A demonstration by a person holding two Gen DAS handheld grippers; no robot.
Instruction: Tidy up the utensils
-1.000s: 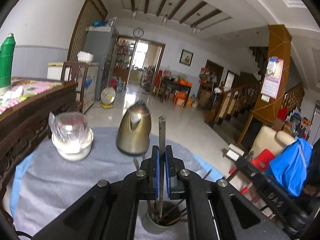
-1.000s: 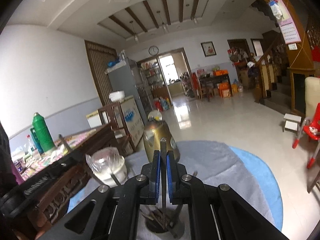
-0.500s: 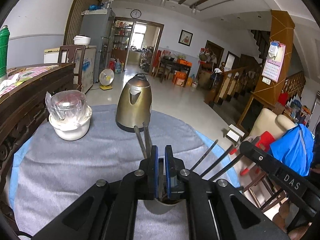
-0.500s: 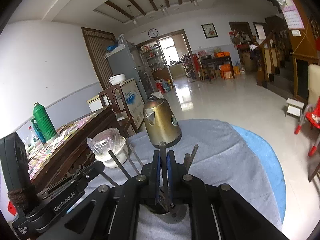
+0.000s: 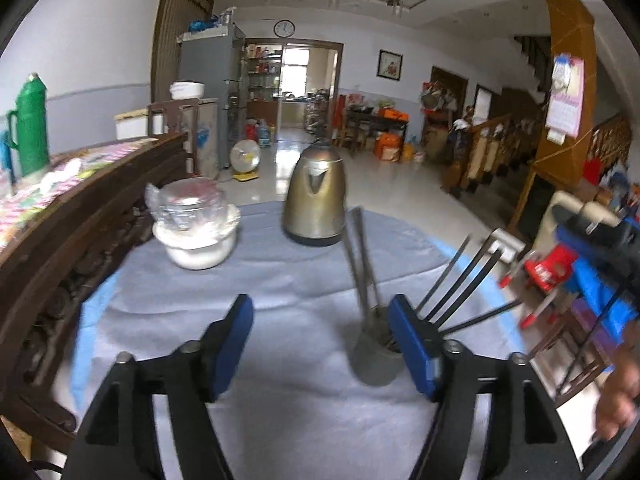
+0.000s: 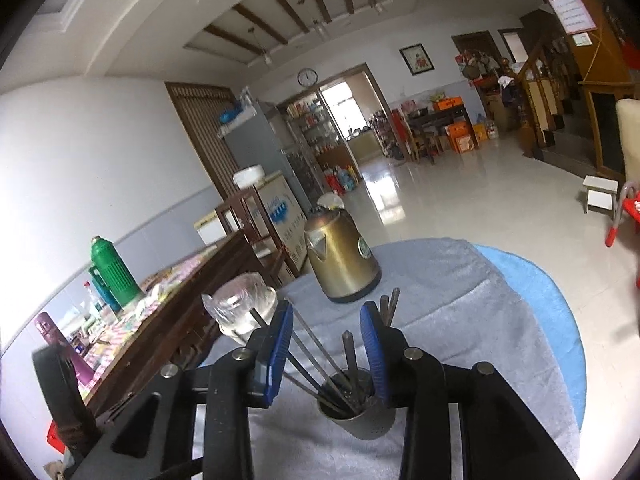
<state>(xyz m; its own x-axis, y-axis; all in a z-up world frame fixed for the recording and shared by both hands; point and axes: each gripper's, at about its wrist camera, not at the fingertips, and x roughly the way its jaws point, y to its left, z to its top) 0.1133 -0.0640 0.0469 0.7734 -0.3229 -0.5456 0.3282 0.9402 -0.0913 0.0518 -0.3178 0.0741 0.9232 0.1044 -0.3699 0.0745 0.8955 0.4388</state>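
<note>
A small grey metal holder (image 5: pixel 374 364) stands on the grey cloth (image 5: pixel 280 280), with several dark metal utensils (image 5: pixel 362 264) standing in it and leaning outward. It also shows in the right wrist view (image 6: pixel 362 414), with the utensils (image 6: pixel 348 354) fanned out. My left gripper (image 5: pixel 322 322) is open and empty, its right finger just in front of the holder. My right gripper (image 6: pixel 326 330) is open and empty, its blue pads on either side above the holder.
A brass-coloured kettle (image 5: pixel 316 200) stands at the back of the table. A white bowl with a plastic-wrapped jar (image 5: pixel 192 224) sits to its left. A dark wooden sideboard (image 5: pixel 60 232) with a green thermos (image 5: pixel 30 124) runs along the left. The table's edge curves at the right.
Both grippers were shut on a utensil over the holder; now both are open and drawn back, and the utensils stand in the holder.
</note>
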